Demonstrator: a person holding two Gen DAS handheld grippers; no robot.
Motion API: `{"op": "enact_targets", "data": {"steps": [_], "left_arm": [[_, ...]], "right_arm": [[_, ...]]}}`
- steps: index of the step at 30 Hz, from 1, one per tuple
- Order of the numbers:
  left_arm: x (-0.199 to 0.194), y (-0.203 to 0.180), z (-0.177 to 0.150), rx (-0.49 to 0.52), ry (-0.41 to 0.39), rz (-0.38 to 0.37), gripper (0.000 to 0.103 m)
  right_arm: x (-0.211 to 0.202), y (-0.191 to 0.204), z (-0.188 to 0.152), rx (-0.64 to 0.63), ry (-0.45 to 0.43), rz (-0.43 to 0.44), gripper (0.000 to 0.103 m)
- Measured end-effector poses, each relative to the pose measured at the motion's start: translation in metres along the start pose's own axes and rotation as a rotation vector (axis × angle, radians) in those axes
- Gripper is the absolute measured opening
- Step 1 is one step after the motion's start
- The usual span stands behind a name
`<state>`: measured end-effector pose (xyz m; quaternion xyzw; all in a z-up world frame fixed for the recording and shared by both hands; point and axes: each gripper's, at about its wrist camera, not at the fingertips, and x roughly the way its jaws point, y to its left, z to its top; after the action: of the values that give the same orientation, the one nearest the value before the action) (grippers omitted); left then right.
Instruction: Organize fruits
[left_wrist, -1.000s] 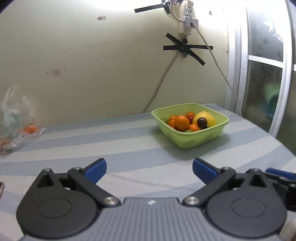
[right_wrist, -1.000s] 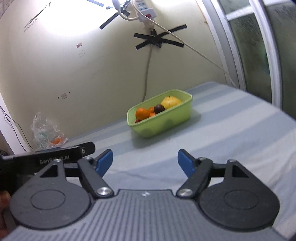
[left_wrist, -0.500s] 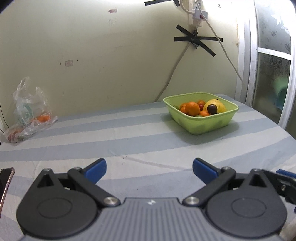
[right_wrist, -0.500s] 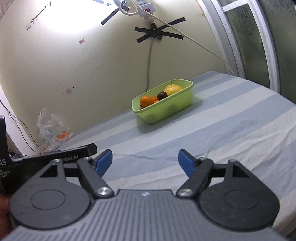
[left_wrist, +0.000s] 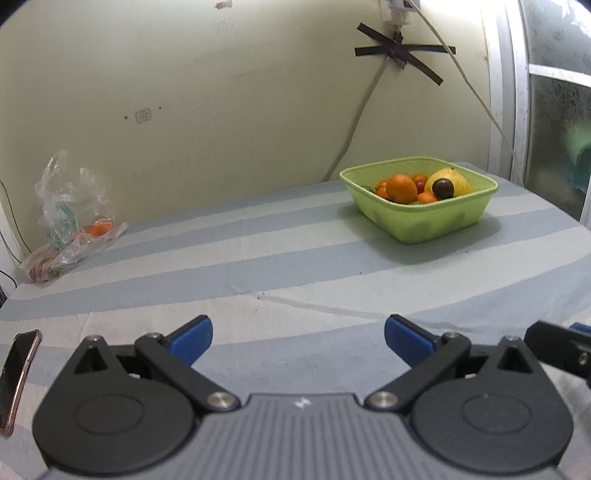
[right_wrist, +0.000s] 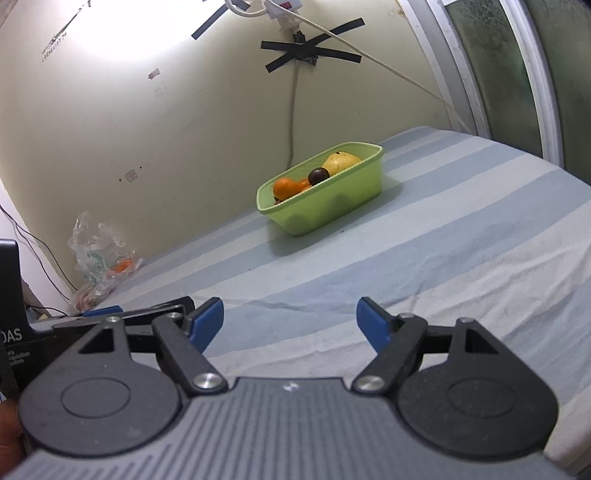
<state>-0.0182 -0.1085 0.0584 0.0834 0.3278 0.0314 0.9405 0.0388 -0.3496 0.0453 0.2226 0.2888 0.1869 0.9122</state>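
From the left wrist camera no writing can be read; the only mark is a small pale emblem on the grey ribbed body of the left gripper (left_wrist: 297, 338), whose blue-tipped jaws stand wide apart with nothing between them. The green tub (left_wrist: 439, 221) of fruits sits toward the far right corner of the striped bedsheet (left_wrist: 258, 266), close to the wall, with an orange (left_wrist: 401, 188), a dark plum (left_wrist: 443, 188) and a yellow fruit (left_wrist: 456, 181) showing above its rim; the pieces underneath are too crowded to name. Compared with half a second ago the tub looks a little farther off and lower in this view, and more of the phone (left_wrist: 16, 373) at the near left edge has come into sight, though it is cut off by the frame. A crumpled plastic bag (left_wrist: 70, 218) lies at the far left corner, something orange inside it, the rest unclear. In the right wrist camera, the right gripper (right_wrist: 290, 323) is likewise spread open and empty, well short of the green tub (right_wrist: 332, 206). On the left edge a black part of the other device bears cut-off white letters reading "DAS" with smaller, blurred lines below that I cannot make out. The tub has drifted slightly lower and nearer the centre since the earlier frame. The plastic bag (right_wrist: 99, 254) shows by the wall, and black tape (right_wrist: 310, 53) crosses over a cable there.
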Motion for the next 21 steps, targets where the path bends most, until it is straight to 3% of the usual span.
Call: {"op": "enact_targets", "data": {"steps": [11, 21], "left_arm": [[0.016, -0.015, -0.003, 0.058, 0.045, 0.042, 0.103], [0.023, -0.023, -0.004, 0.084, 0.078, 0.020, 0.103]], "right_arm": [[0.005, -0.014, 0.000, 0.037, 0.017, -0.006, 0.081], [0.009, -0.020, 0.003, 0.051, 0.027, -0.007, 0.081]]}}
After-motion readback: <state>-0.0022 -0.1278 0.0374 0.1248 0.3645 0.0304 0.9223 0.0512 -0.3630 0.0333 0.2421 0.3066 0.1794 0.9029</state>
